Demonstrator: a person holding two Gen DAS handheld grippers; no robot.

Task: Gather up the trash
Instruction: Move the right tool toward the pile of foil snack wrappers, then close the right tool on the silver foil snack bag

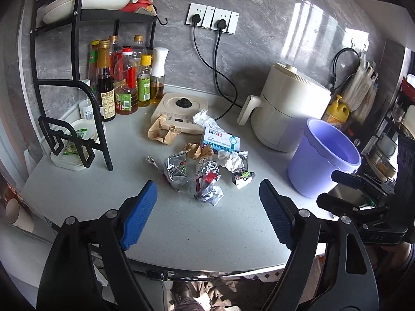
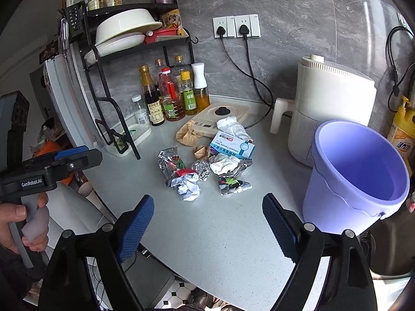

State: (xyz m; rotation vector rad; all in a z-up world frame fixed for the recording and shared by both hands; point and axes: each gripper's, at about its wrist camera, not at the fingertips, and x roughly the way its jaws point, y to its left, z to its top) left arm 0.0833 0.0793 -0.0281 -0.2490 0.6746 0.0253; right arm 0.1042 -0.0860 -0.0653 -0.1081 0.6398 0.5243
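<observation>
A pile of trash lies mid-counter: crumpled foil wrappers (image 1: 205, 181) (image 2: 181, 173), a blue-and-white medicine box (image 1: 220, 140) (image 2: 232, 146), crumpled brown paper (image 1: 163, 131) (image 2: 186, 133), white tissue (image 1: 232, 160) (image 2: 223, 163) and a snack packet (image 2: 233, 184). An empty lilac bucket (image 1: 324, 158) (image 2: 355, 178) stands to the right of the pile. My left gripper (image 1: 207, 215) is open and empty, just short of the pile. My right gripper (image 2: 207, 223) is open and empty, in front of the pile and left of the bucket.
A cream cooker plate (image 1: 181, 108) and a white air fryer (image 1: 288, 108) stand behind the pile, with cords to wall sockets (image 1: 212, 18). Sauce bottles (image 1: 124, 83) and a black dish rack (image 1: 77, 77) fill the back left. The counter's rounded front edge (image 1: 207, 272) is near.
</observation>
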